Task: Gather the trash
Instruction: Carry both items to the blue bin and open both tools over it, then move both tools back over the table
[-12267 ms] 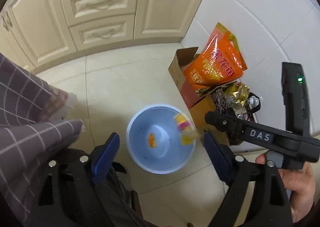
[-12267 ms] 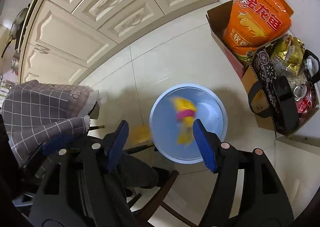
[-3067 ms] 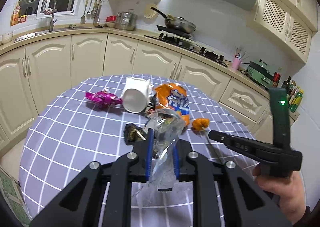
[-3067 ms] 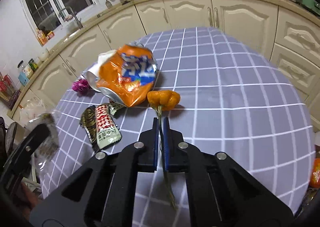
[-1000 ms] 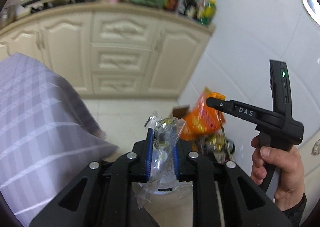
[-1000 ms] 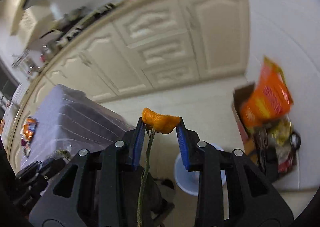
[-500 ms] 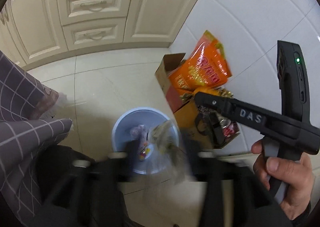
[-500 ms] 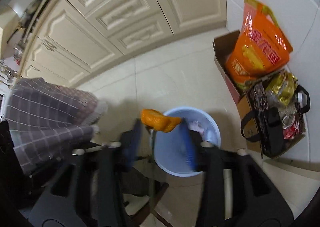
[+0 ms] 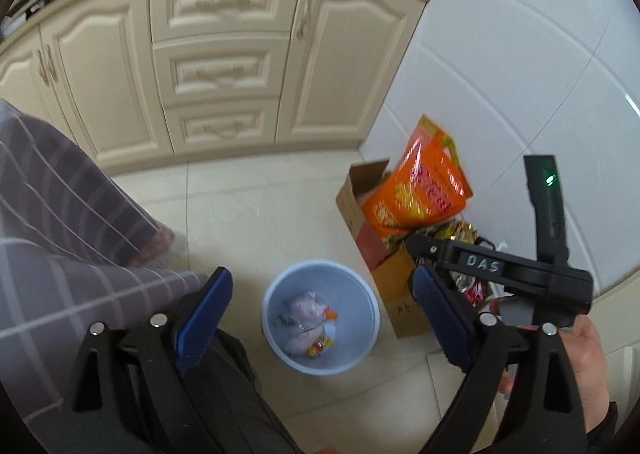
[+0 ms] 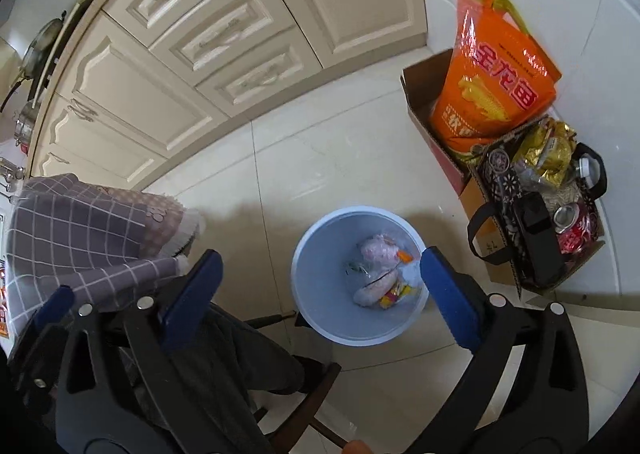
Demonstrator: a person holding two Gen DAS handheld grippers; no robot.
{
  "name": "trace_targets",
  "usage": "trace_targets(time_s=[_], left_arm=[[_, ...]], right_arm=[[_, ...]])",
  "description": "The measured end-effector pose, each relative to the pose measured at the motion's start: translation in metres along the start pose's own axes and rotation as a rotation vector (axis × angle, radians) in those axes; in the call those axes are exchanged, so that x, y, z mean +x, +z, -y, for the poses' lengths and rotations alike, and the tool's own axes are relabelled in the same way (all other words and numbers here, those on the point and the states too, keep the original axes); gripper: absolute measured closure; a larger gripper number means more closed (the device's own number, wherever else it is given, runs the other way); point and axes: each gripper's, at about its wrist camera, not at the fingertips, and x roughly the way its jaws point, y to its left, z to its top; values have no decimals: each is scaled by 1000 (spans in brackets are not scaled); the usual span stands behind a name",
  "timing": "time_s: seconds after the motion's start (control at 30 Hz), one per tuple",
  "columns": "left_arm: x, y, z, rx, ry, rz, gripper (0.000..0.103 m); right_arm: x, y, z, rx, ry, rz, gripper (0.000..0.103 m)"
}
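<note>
A light blue bin [image 9: 362, 358] [image 10: 320, 266] stands on the tiled floor below both grippers. Inside it lie wrappers [image 9: 306, 304] [image 10: 378, 250], a clear bag and an orange scrap [image 9: 331, 314] [image 10: 403, 255]. My left gripper [image 9: 320, 294] hangs above the bin, its jaws still opening, with nothing between its blue pads. My right gripper [image 10: 320, 268] is also above the bin, its jaws opening wide and empty. In the left wrist view the right gripper's black body [image 9: 500, 268] shows at the right, held by a hand [image 9: 588, 358].
A cardboard box [image 10: 420, 94] with an orange bag [image 10: 496, 86] stands by the white wall, next to a dark bag of cans and foil packs [image 10: 540, 206]. The checked tablecloth [image 10: 80, 230] hangs at left. Cream cabinets [image 9: 224, 66] line the back.
Both grippers came down over the bin and opened. The clear bag left my left gripper and the orange peel left my right one; both now lie in the bin.
</note>
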Motion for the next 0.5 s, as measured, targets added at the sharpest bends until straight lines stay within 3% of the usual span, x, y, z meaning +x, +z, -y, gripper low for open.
trace_targets(time_s=[0.3,0.5], left_arm=[[-74,17,4,20,5,161,12],[-129,23,-4,11,58,275,10]], right_arm=[[-48,12,-51,-91,46,103,6],[-90,19,-102,-167,118,186,6]])
